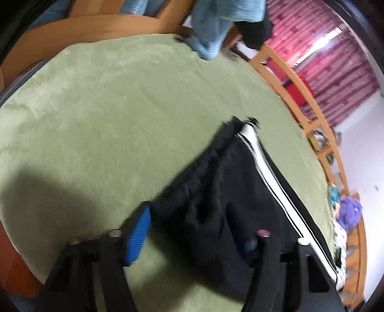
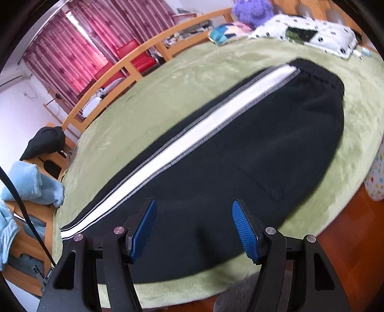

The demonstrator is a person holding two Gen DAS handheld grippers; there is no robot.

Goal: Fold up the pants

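Black pants (image 2: 240, 153) with a white side stripe (image 2: 182, 134) lie flat on a green blanket (image 2: 168, 91); the waistband is at the far right. My right gripper (image 2: 194, 220) is open just above the pants' near edge, blue pads (image 2: 144, 228) apart and empty. In the left wrist view the pants (image 1: 216, 192) lie bunched at the leg end, with the stripe (image 1: 271, 182) along the right. My left gripper (image 1: 192, 230) is open, its jaws wide apart. The left blue pad (image 1: 139, 235) shows; black cloth hides most of the right pad.
A wooden bed rail (image 2: 134, 62) runs along the far side, with red curtains (image 2: 79, 40) behind. Light blue towels (image 1: 216, 26) hang at the bed's foot. A spotted pillow (image 2: 312, 31) and a purple plush (image 2: 254, 9) sit at the head. Wooden floor (image 2: 348, 228) lies to the right.
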